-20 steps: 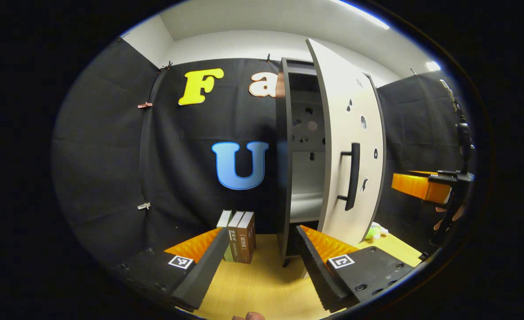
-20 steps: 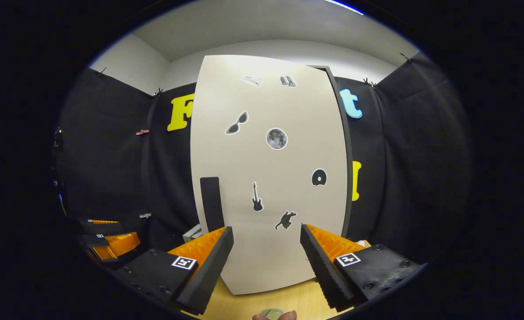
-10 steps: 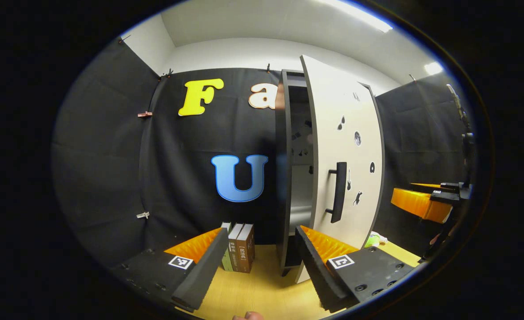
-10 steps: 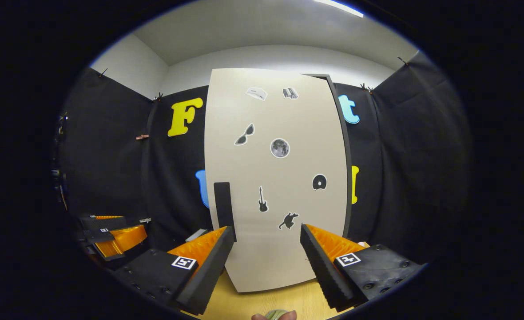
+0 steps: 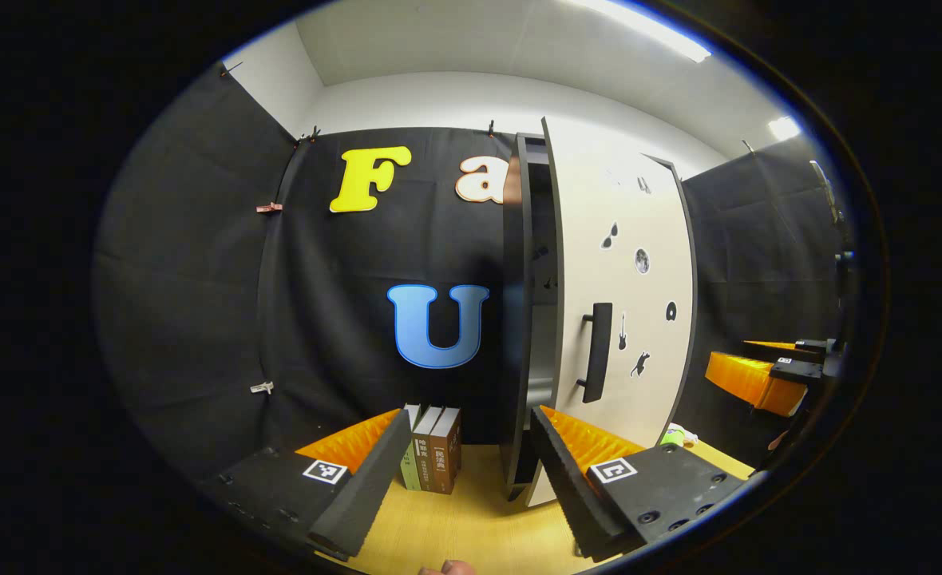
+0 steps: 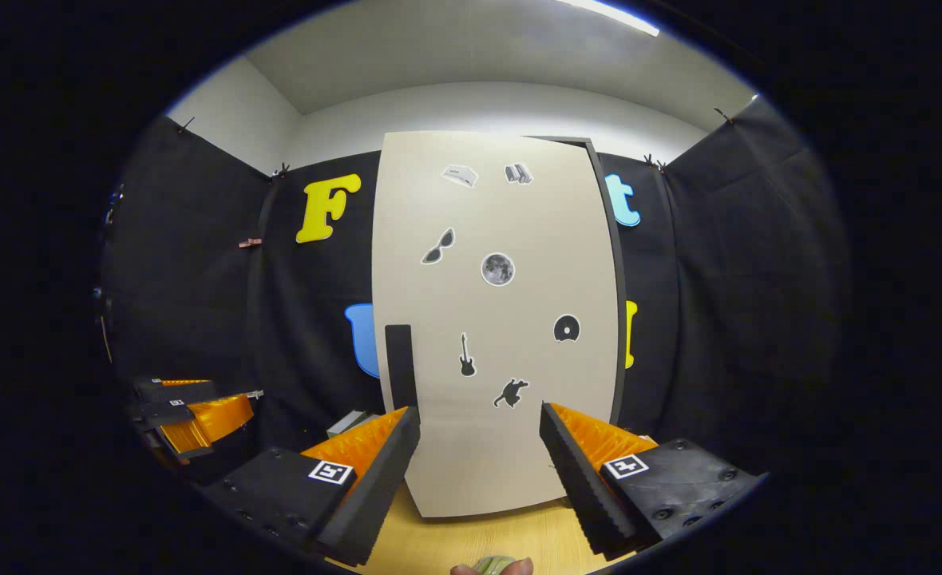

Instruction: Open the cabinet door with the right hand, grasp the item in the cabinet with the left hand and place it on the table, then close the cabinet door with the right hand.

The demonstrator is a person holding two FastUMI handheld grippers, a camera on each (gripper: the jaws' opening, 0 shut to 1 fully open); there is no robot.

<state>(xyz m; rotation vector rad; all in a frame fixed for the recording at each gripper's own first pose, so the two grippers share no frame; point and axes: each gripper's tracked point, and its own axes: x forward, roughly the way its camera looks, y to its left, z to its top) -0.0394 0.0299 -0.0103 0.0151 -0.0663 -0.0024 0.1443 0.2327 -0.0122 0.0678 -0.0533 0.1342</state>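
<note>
On the tabletop [image 5: 471,519], the books [image 5: 433,447] stand upright just left of the cabinet, stiff and fairly heavy, best pinched across the spines. The left hand-held gripper [image 5: 463,471] is spread and empty. Further right, the rigid cabinet door [image 6: 503,319] is nearly closed; its bar handle [image 6: 401,363] is the hold, and the right hand-held gripper [image 6: 479,471] gapes before it.

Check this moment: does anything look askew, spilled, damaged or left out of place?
Nothing spilled or damaged. The cabinet door stands slightly ajar, a narrow dark gap at its handle side. The books stand upright on the table beside the cabinet. Both the left gripper and right gripper are open and empty.
</note>
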